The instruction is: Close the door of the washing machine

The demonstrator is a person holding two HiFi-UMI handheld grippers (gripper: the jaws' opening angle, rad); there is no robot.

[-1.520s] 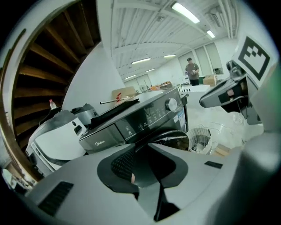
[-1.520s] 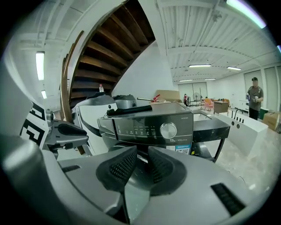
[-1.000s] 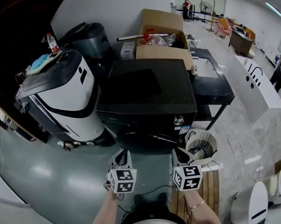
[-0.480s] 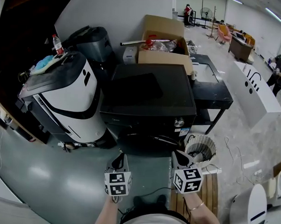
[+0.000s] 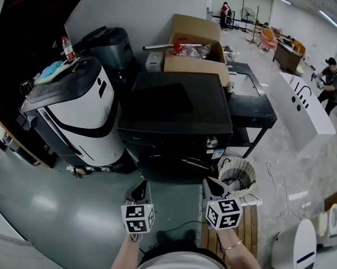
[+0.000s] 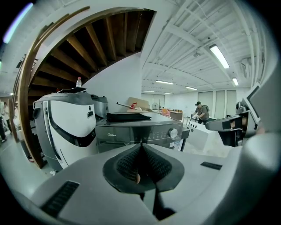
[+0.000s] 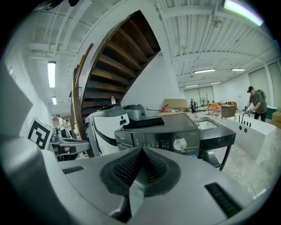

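Head view: cardboard box (image 5: 195, 64) behind washing machine (image 5: 175, 112) holds clutter (image 5: 189, 48)

Open floor (image 5: 65, 210) before washing machine (image 5: 178, 112), white appliance (image 5: 80, 116) left, basket (image 5: 237, 174) right

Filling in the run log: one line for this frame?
left gripper: shut, empty | right gripper: shut, empty | washing machine: ahead of both, no contact | door: open or closed unclear

Three views toward washing machine (image 5: 175, 112)
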